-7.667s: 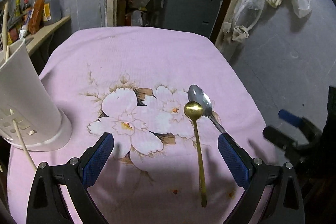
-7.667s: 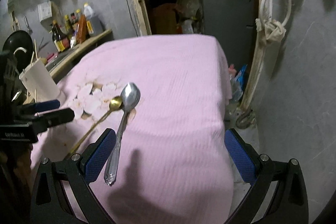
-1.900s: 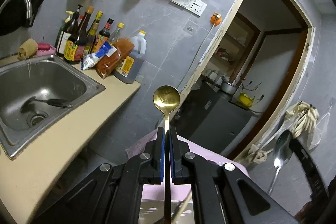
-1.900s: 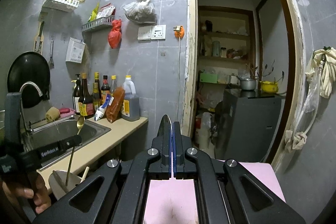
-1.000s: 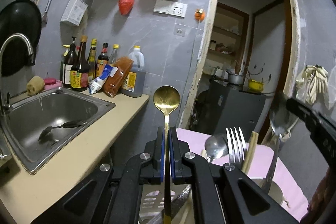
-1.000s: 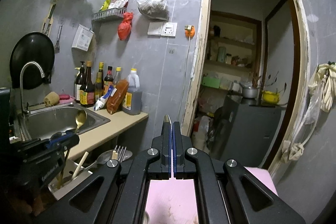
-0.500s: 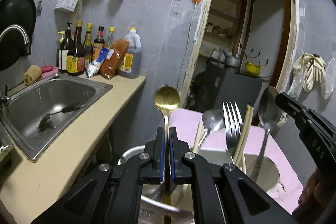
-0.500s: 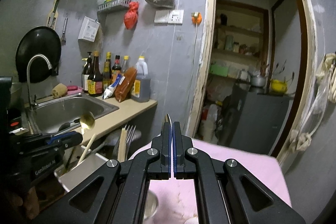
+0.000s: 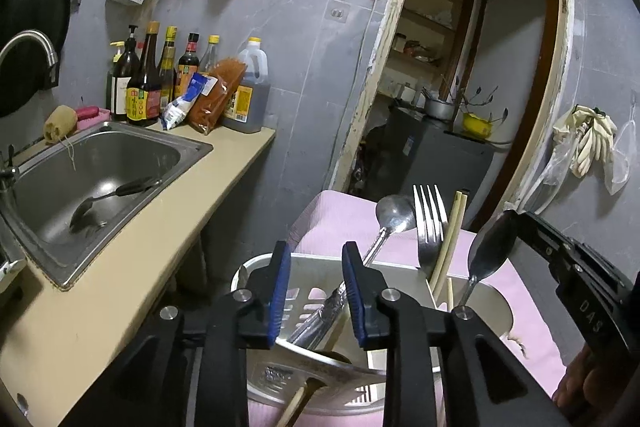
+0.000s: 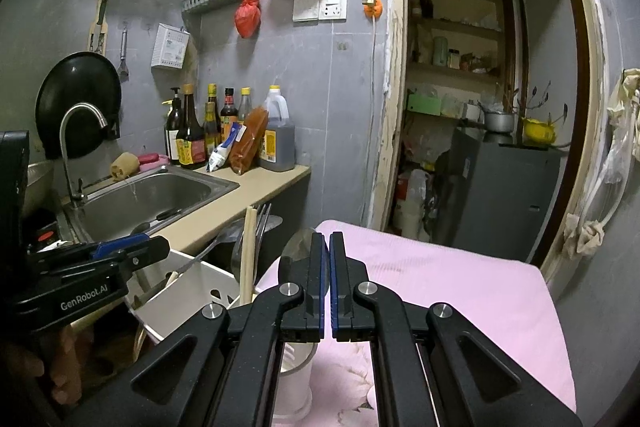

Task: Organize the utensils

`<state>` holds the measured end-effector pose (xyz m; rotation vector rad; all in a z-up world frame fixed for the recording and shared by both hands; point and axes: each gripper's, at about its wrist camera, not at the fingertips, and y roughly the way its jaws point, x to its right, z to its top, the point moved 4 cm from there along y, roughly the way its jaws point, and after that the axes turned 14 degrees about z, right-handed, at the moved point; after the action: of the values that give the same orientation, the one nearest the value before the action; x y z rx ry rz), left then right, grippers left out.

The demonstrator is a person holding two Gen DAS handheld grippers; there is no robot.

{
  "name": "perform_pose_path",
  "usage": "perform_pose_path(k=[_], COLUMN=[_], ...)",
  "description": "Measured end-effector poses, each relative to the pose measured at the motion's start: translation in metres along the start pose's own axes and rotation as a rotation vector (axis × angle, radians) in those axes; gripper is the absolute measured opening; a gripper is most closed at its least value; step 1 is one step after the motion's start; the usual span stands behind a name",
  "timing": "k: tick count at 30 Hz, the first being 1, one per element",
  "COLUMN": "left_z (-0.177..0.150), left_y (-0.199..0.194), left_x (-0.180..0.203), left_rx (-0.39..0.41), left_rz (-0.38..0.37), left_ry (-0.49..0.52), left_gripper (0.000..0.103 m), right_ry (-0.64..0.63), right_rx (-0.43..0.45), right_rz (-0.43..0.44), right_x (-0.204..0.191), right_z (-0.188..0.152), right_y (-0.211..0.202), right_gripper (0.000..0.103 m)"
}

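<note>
1. The left gripper (image 9: 316,259) has its blue-padded jaws a small way apart and opening; nothing is clamped between the pads.
2. Just beyond and below those jaws stands the white slotted plastic utensil holder (image 9: 320,265), its rim right under the fingertips.
3. Seen through the gap between the jaws, a steel spoon with a long ribbed handle (image 9: 394,213) leans in the holder, its bowl up and beyond the right pad.
4. Right of that spoon, a steel fork (image 9: 430,223) stands tines up, and a pair of pale wooden chopsticks (image 9: 452,231) leans beside it.
5. The right gripper (image 10: 325,269) has its jaws pressed together on the silver spoon (image 9: 490,247), whose bowl rises above the black fingers; in the right wrist view only a grey blur of the bowl shows behind the fingertips.
6. The silver spoon's handle reaches down into the right side of the holder, to the right of the left gripper's jaws.
7. The holder rests on a pink cloth-covered table (image 10: 460,287) stretching ahead of the right jaws.
8. To the left of both grippers lie a beige counter and a steel sink (image 9: 100,163), with a dark-handled spoon in the basin.
9. Sauce bottles (image 10: 200,131) line the wall behind the sink.
</note>
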<state>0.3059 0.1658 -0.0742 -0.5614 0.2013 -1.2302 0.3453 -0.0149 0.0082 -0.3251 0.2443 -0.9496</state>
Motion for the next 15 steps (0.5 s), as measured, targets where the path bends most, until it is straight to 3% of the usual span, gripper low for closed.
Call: perform_pose_path(k=[3,5,6,13,15], left_z=[0.001,0.002,0.003,0.011,0.014], left_y=[-0.002,-0.004,-0.007,-0.015,-0.020], left_x=[-0.001,-0.002,-0.002,-0.003,-0.001], left_rx=[-0.006,-0.007,-0.005,-0.001,0.004], left_rz=[-0.004,-0.006,-0.008,-0.014,-0.016], left_ry=[-0.007,-0.018,-0.027,-0.028,-0.015], left_gripper=[0.030,0.039,0.044,0.048,0.054], right_ry=[0.011,0.020,0.026,0.065,0.079], right_rx=[-0.002,0.007,0.014,0.020,0.020], right_rz=[0.003,0.003,0.007,-0.006,-0.018], right_x=[0.000,0.000,0.000,0.004,0.006], right_z=[-0.001,0.000,0.001,0.002,0.002], right_y=[-0.004,-0.009,-0.011,-0.022,-0.026], right_gripper=[0.005,0.024,0.029,0.031,0.031])
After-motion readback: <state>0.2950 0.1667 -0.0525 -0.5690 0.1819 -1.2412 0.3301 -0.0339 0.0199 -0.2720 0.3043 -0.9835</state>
